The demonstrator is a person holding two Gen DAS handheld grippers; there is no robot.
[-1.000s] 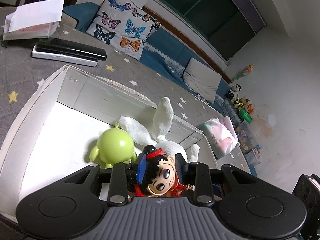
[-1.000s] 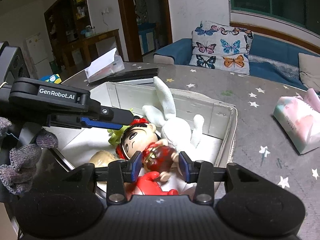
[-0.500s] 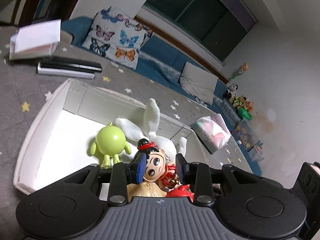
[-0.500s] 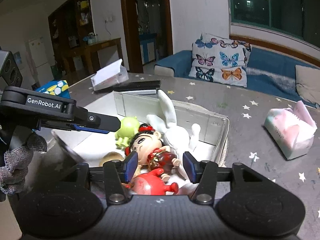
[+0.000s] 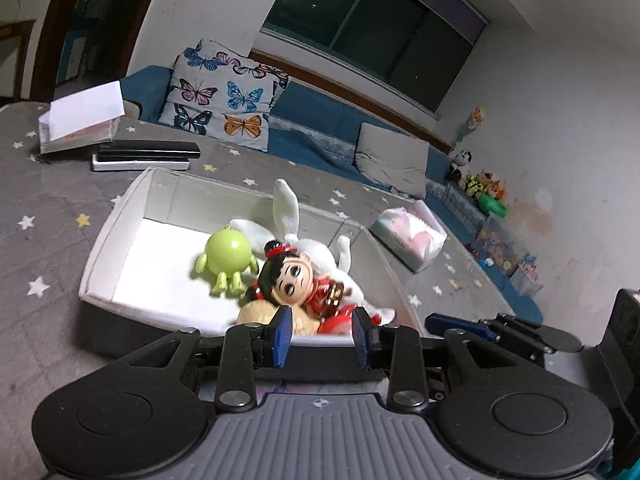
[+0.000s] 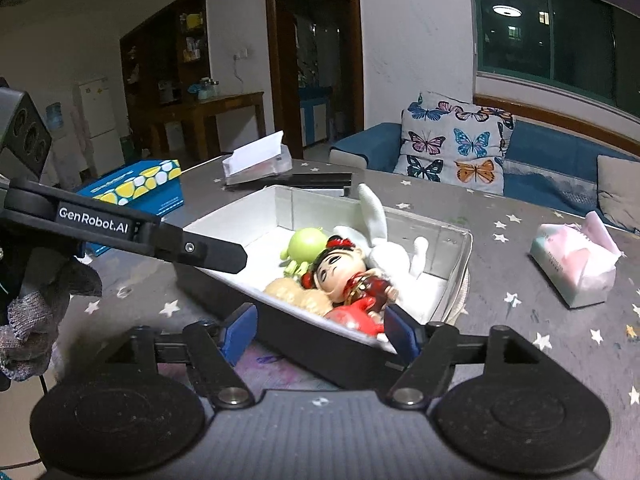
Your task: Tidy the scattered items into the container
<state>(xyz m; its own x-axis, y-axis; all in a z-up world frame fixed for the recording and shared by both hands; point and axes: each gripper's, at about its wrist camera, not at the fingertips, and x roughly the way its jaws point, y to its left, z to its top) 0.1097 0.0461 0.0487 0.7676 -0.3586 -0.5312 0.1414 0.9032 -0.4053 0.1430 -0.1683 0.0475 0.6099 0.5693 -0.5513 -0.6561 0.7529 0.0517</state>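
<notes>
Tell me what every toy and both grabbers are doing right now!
left gripper: open, holding nothing.
right gripper: open, holding nothing.
white box: open-topped, on the table.
doll: lying face up in the box.
green toy: lying in the box.
white bunny: lying in the box, one ear up.
tissue pack: on the table, outside the box.
</notes>
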